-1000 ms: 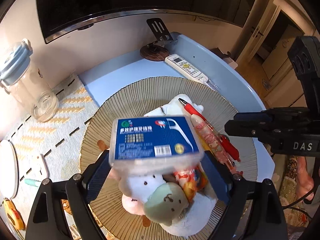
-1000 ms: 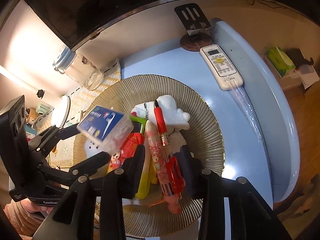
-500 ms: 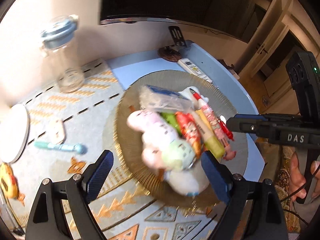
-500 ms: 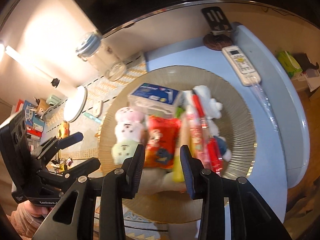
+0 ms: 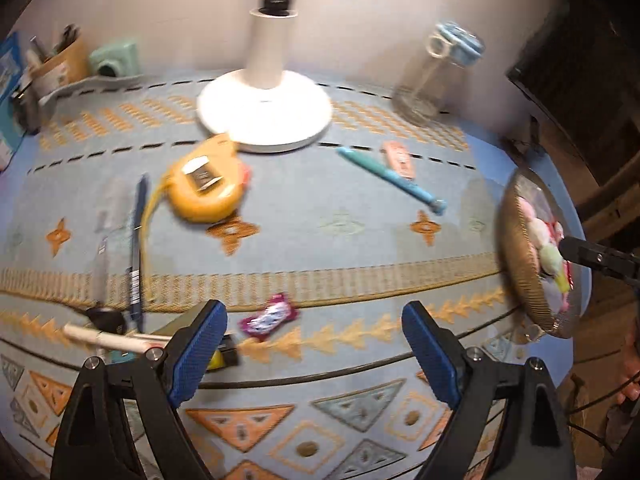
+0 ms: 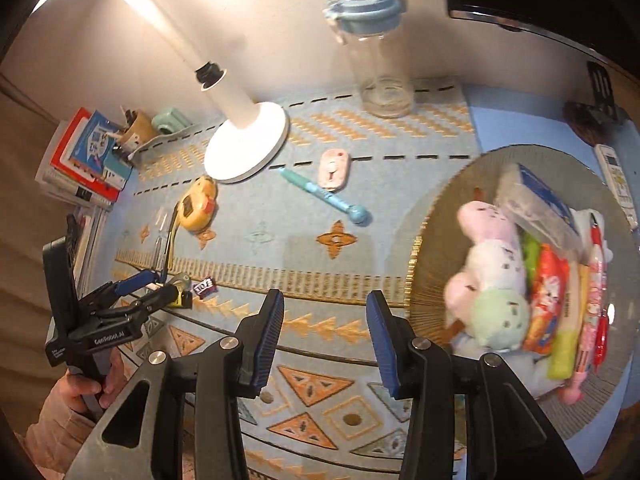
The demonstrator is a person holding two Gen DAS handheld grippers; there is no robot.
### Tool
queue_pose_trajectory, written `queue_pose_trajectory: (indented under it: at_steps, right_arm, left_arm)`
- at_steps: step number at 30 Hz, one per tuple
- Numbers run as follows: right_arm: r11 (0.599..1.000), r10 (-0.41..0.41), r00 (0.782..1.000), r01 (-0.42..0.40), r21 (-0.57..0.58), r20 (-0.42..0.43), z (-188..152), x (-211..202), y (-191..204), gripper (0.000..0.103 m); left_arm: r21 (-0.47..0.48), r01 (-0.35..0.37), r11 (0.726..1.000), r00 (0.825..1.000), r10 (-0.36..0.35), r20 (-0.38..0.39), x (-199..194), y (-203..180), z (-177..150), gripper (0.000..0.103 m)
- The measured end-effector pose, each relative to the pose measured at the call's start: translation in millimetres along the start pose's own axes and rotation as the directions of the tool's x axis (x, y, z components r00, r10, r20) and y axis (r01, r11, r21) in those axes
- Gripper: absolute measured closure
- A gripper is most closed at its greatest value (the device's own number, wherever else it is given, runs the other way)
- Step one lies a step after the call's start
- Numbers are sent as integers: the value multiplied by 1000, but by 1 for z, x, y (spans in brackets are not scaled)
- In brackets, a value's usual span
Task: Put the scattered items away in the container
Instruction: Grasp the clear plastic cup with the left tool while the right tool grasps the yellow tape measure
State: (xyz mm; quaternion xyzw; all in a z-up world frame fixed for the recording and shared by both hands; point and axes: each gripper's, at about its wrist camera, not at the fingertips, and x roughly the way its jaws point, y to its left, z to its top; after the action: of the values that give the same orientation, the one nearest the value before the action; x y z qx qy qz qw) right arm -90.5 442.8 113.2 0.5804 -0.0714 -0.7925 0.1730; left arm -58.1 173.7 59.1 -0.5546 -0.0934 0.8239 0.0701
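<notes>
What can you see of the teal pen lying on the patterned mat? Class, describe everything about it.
The teal pen is a slim barrel, plastic by its look, with a pointed tip at its upper left end and a rounded blue knob at its lower right end. It lies flat and diagonal on the patterned mat, beside a small pink case and near the white lamp base. Whether it touches the case is unclear. Neither claw is near it.

Left tongs (image 5: 314, 350): black angular arms, silver screws, blue ribbed pads, white lettering on the housing. Right tongs (image 6: 325, 338): same black frame, silver screws, blue pads. Hand (image 6: 86, 390): light sleeve cuff.
</notes>
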Motion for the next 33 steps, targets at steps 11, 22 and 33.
queue_pose_trajectory:
  at_steps: [11,22,33]
  right_arm:
    - [993,104,992,-108,-48,-78,20,63,108,57]
    - [990,30,997,-38,-136,-66,64,131,180,36]
    - [969,-109,986,77,-233,-128,85,201,194,36]
  left_arm:
    - [-146,-68,987,996,76,48,-14,134,22,14]
    - [-32,-11,999,998,13,67,14,161,59,20]
    - [37,33,999,999,-34,33,45,166,78,22]
